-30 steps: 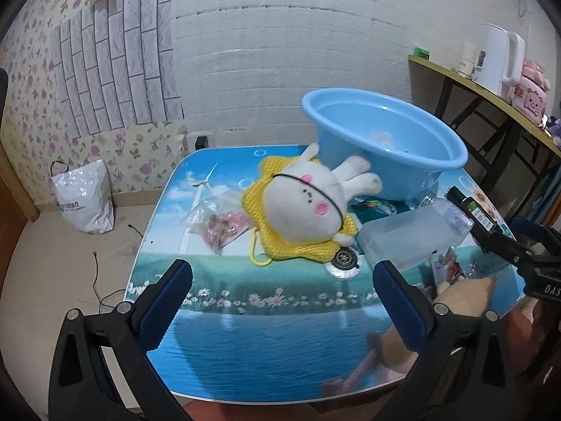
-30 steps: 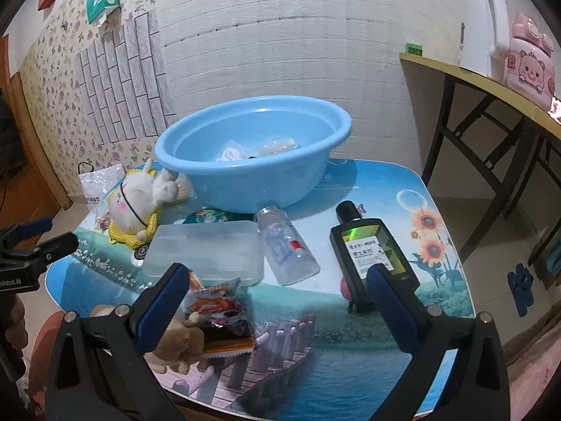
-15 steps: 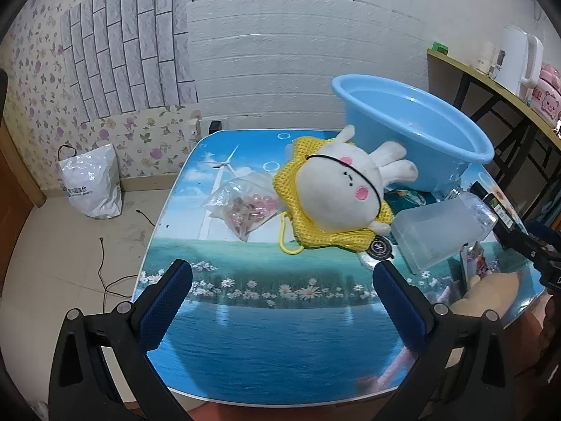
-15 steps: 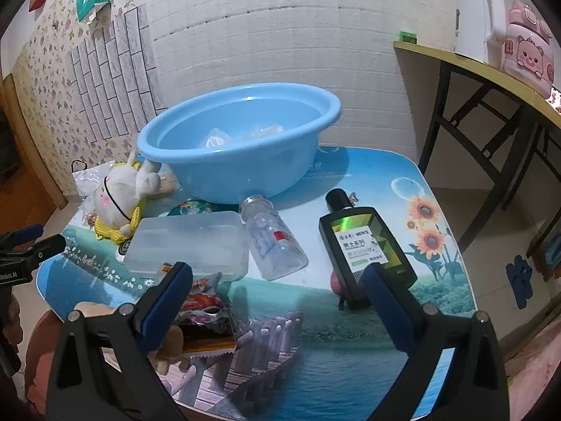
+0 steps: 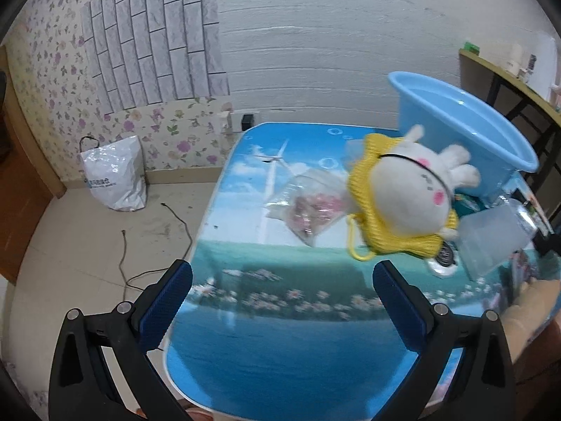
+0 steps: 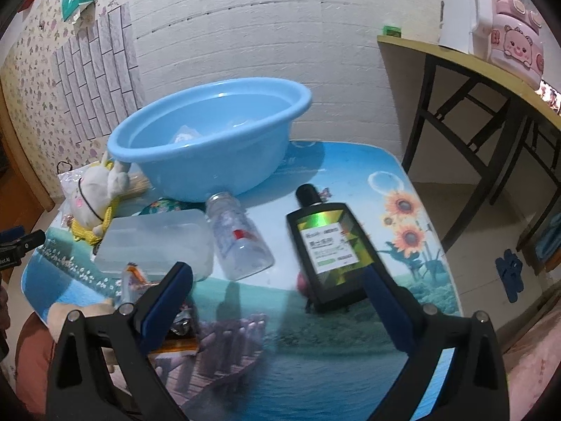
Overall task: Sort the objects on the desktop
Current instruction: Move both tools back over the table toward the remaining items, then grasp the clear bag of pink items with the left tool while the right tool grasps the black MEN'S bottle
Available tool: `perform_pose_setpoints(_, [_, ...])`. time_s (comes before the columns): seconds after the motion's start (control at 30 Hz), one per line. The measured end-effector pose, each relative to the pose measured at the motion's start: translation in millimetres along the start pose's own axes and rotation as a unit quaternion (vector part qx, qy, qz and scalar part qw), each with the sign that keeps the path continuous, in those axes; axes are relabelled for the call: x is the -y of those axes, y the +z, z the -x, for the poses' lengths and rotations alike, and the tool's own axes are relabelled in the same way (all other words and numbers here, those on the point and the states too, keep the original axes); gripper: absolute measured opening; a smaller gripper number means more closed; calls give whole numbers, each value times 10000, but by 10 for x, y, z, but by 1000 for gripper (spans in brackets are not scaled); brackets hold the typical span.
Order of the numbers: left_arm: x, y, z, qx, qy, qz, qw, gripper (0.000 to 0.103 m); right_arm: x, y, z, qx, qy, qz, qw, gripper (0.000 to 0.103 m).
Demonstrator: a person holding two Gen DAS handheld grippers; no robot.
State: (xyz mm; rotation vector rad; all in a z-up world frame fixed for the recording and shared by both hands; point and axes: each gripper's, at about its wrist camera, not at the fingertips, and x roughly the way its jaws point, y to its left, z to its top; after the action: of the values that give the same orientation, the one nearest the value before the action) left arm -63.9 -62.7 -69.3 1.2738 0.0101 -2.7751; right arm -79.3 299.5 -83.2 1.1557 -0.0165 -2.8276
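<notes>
With both the left gripper (image 5: 282, 280) and the right gripper (image 6: 277, 282) spread wide and empty, a first pick is being lined up; closing on the flat black shampoo bottle (image 6: 328, 245) beside the round blue plastic basin (image 6: 210, 140) seems called for.

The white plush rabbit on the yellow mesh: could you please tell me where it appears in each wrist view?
Left wrist view: the white plush rabbit lies right of centre on the yellow mesh, just in front of the blue basin.
Right wrist view: the same rabbit sits at the left edge, left of the basin.
Shared landmark: the blue basin.
</notes>
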Motion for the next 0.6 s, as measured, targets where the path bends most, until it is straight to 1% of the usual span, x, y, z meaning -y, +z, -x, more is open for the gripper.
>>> perform_pose_setpoints(0.1, [-49,18,-80,-52,64,-10,10000,103,54,15,-19,15,-105,58,9999,99])
perform_pose_setpoints(0.17, [-74,33,-136,-87,86,-32,9999,103,88,24,-47,-26,-176,92,9998,93])
perform_pose_setpoints(0.47, [-19,175,-380,-191,202,-393,9988,103,281,49,-220,-203,-496,97,9985,89])
perform_pose_setpoints(0.6, [20,263,-498,-261,136,-531,9982,103,344,51,-325,-339,-439,25,9985,87])
